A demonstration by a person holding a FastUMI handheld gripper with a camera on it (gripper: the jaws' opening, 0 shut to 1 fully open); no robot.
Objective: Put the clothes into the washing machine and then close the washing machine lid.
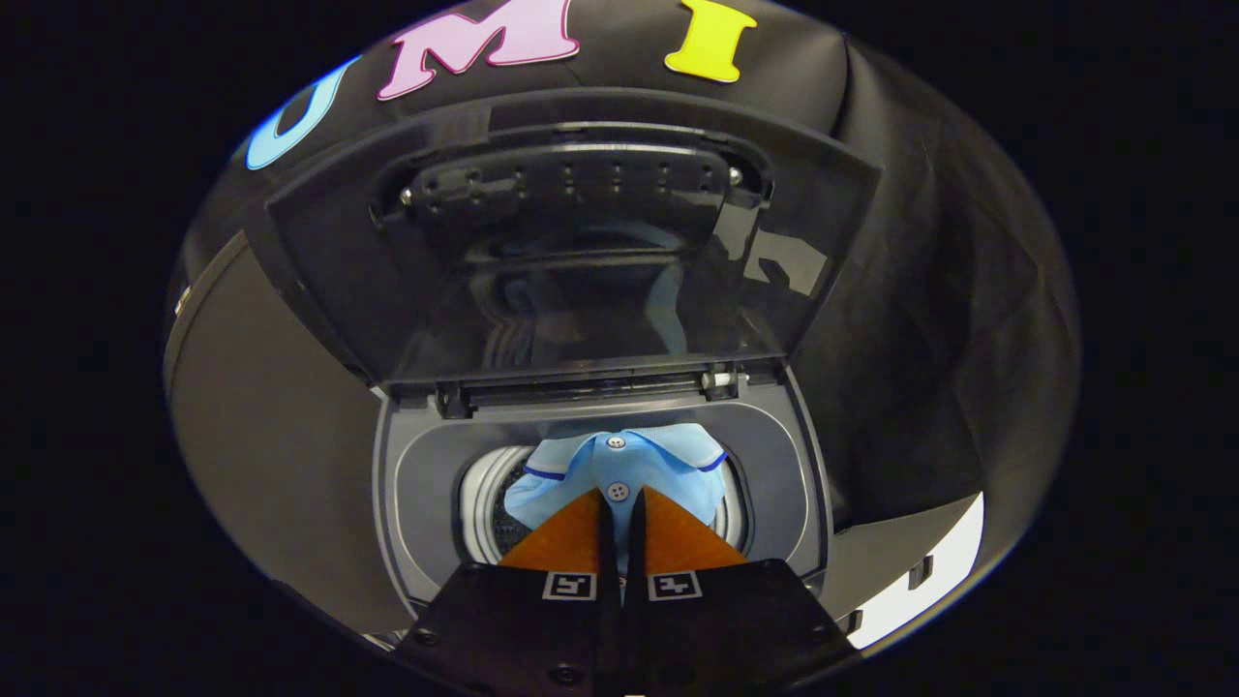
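Hand-held gripper (619, 503): orange fingers nearly together at lower centre, pinching the button placket of the light blue polo shirt (658, 465).
Shirt's place: bunched just ahead of the fingertips, hanging over the drum opening (481, 503).
Direction: the drum lies straight below and ahead; release should drop it in.
Washing machine lid (581, 252): raised upright beyond the shirt, upper centre, hinge behind the opening.

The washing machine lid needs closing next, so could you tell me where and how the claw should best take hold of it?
Judging by its pose, take the lid by its free top edge, from the front and above. It stands open and upright, hinged at the rear of the opening, so that edge swings furthest. The claw is shut on the blue shirt and must release first.
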